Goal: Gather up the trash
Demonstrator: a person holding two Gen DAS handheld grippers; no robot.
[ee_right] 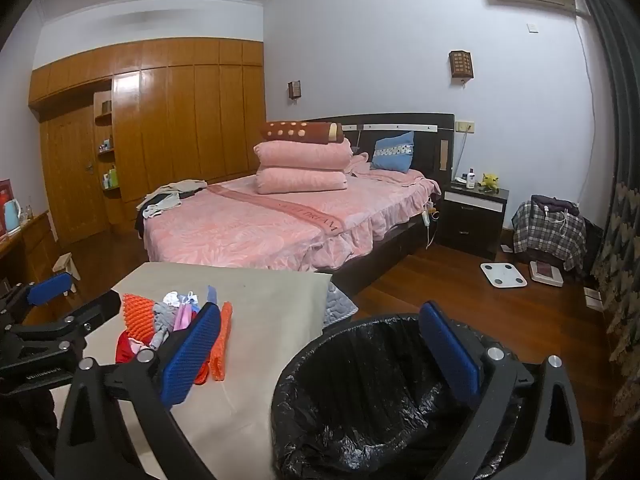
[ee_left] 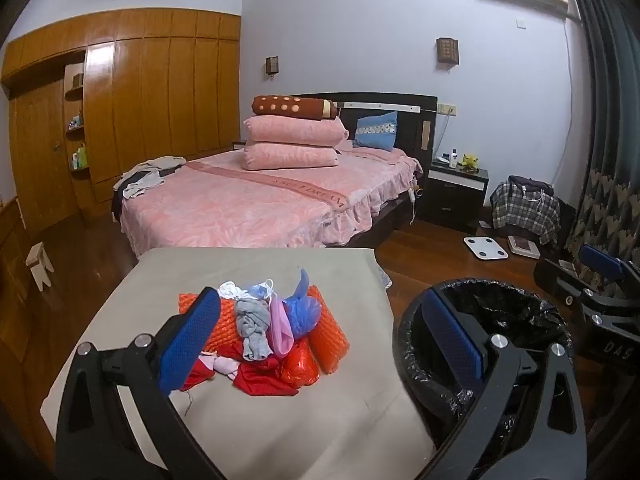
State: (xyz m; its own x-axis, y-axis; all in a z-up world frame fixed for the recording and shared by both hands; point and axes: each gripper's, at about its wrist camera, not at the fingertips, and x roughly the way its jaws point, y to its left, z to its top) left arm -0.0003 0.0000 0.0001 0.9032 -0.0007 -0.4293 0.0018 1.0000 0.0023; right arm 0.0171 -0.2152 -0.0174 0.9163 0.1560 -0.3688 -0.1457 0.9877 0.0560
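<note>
A pile of trash [ee_left: 276,332] lies on a beige-covered table [ee_left: 280,428]: orange foam netting, a grey rag, blue and pink plastic bags, red plastic and white scraps. My left gripper [ee_left: 319,297] hovers open just in front of the pile, nothing between its blue pads. A bin with a black liner [ee_left: 504,316] stands right of the table. In the right wrist view the pile [ee_right: 172,320] is at the left and the bin [ee_right: 372,392] sits directly below. My right gripper [ee_right: 320,308] is open and holds nothing. Each gripper also shows in the other's view, the right gripper [ee_left: 580,276] and the left gripper [ee_right: 76,296].
A pink bed [ee_left: 248,204] stands behind the table. A dark nightstand [ee_right: 472,216], a white scale [ee_right: 503,275] on the wood floor and a chair draped in plaid cloth [ee_right: 548,232] are at the right. A small wooden stool [ee_left: 39,266] is left. A curtain [ee_right: 620,240] hangs at the far right.
</note>
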